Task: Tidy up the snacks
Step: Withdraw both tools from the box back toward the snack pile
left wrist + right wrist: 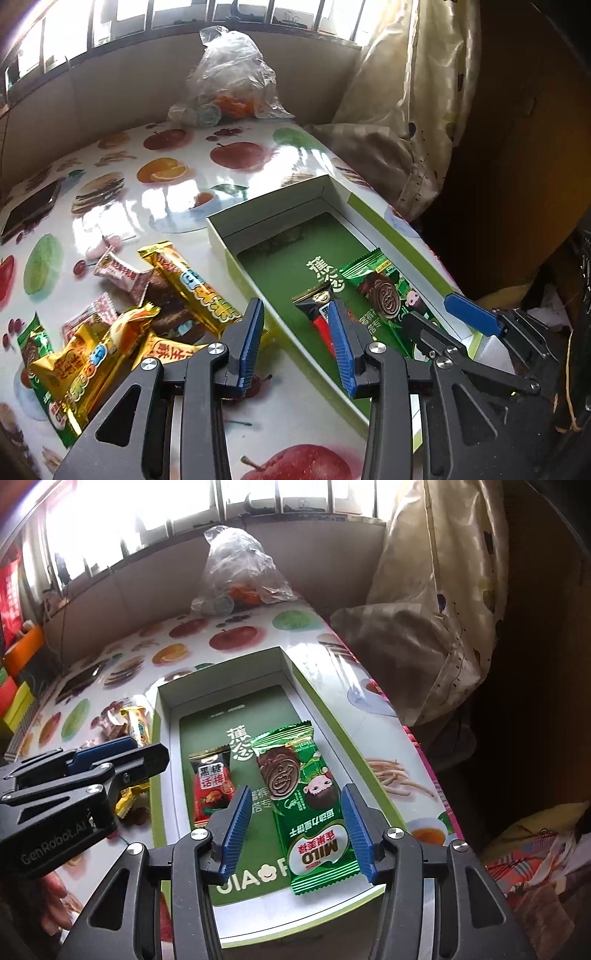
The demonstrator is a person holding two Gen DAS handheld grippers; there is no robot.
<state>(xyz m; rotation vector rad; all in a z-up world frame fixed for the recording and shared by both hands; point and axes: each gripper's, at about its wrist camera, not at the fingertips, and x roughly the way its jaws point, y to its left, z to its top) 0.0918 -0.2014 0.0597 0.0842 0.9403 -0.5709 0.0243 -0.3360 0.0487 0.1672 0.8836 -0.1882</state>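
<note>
Open box (168, 716) on the fruit-printed tabletop (177, 199), holding 2 snacks side by side on its green floor: a green Milo wafer packet (314, 812) and a smaller red-and-black candy packet (212, 786).

Right hand-held gripper (299, 830): jaws spread, with the green Milo wafer packet lying flat between the blue pads (236, 827); the pads stand clear of its edges, so nothing is pinched.

Left hand-held gripper (297, 343): jaws parted and empty, poised over the box's near-left wall, 1 pad outside the box and the other above the red-and-black candy packet (317, 314).

Loose pile of snacks (110, 332) in gold, red and green wrappers on the tabletop just left of the box, beside the left hand-held gripper.

Clear plastic bag (229, 81) at the far edge of the tabletop, well apart from both tools.
</note>
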